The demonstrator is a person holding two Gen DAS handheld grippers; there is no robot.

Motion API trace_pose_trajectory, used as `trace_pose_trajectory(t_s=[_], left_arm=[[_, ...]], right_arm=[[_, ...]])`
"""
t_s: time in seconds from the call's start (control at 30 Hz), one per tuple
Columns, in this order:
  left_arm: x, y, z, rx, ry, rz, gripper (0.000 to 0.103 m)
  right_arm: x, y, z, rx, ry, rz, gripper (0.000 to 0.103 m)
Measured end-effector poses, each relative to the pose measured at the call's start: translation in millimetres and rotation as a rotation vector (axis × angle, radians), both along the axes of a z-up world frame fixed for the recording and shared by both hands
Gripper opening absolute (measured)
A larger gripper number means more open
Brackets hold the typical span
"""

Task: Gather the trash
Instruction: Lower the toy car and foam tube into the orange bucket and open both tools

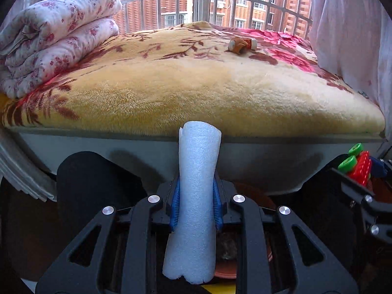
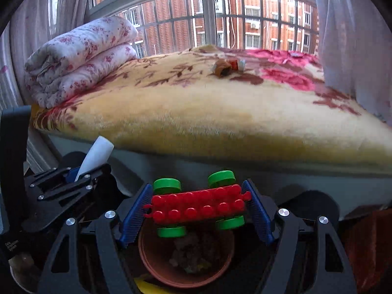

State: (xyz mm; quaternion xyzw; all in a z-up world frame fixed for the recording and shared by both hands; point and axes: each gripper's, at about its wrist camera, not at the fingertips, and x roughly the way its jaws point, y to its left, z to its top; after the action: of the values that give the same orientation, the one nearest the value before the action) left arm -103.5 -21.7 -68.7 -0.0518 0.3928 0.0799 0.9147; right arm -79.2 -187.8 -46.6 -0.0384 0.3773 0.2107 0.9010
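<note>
foam roll (image 1: 196, 196): white, pinched upright in our left gripper (image 1: 196, 205), off the bed edge
toy car (image 2: 199, 207): red, clamped by right gripper (image 2: 197, 210), directly over the pot (image 2: 156, 267)
drop: we centre, then release

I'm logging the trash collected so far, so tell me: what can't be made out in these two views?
- Bin contents, right wrist view: dim and blurred, partly behind the red toy car held by the right gripper.
- Bin in left wrist view: mostly hidden by the foam roll in the left gripper.
- Small brown item on the blanket: too small to identify.
</note>
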Motion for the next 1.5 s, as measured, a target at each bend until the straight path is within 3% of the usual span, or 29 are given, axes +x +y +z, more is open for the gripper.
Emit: trace_pose_trajectory(t_s=[0.33, 1.5], left_arm=[[-1, 2, -8, -0.013, 0.009, 0.011, 0.024], [-1, 6, -16, -0.032, 0.043, 0.019, 0.025]], right_arm=[[0, 1, -22, 0.019, 0.06, 0.0, 0.074], [1, 7, -32, 0.004, 0.103, 0.021, 0.074]])
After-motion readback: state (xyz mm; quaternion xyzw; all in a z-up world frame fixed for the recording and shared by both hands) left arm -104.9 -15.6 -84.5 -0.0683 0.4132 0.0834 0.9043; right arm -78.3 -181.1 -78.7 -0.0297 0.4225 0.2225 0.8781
